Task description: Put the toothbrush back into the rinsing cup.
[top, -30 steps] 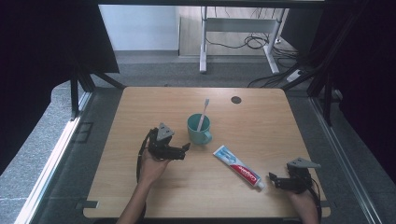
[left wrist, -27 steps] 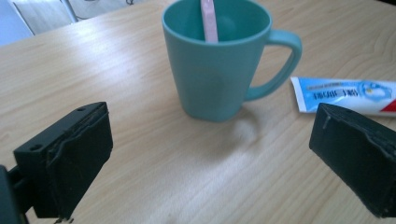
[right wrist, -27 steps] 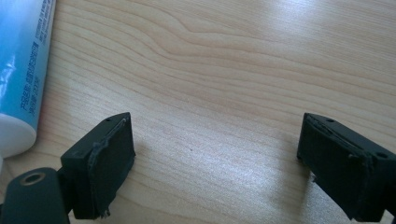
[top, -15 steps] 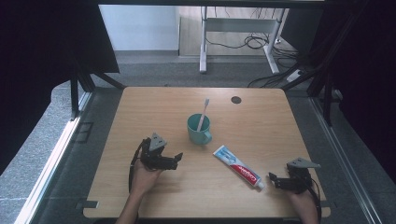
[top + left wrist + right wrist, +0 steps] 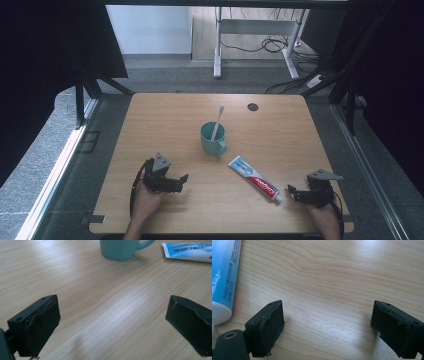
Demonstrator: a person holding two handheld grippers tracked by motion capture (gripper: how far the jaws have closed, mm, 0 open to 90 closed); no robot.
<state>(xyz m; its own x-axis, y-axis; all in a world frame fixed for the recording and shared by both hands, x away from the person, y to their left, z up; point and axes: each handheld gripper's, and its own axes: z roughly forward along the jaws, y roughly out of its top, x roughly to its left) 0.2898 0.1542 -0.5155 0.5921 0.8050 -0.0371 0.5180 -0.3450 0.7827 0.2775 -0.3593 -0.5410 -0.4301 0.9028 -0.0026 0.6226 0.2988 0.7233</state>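
Toothbrush (image 5: 218, 121): stands head-up in the teal mug (image 5: 212, 139), leaning toward 1 o'clock; it looks already placed, so that part of the work seems done.
Mug: near the table's middle, handle turned toward 5 o'clock; in the left gripper view its base sits at 12 o'clock, well ahead of the fingers.
Toothpaste tube (image 5: 255, 178): lies flat on the table (image 5: 150, 115), at 4 o'clock from the mug, white cap pointing toward 4 o'clock; untouched, and likely what is left to handle.
Left gripper (image 5: 176, 181): at 7 o'clock from the mug, low over the table; its fingers (image 5: 40, 325) are spread wide with bare wood between them.
Right gripper (image 5: 294, 194): just beside the tube's cap, at 4 o'clock from it; its fingers (image 5: 268, 327) are wide apart and hold nothing, the cap lying at 9 o'clock outside them.
Writing: the tube shows a red band with white lettering in the high view, too small to read; fine print runs along the blue side in the right gripper view, illegible.
Progress: neither gripper holds anything; I judge the tube is next.
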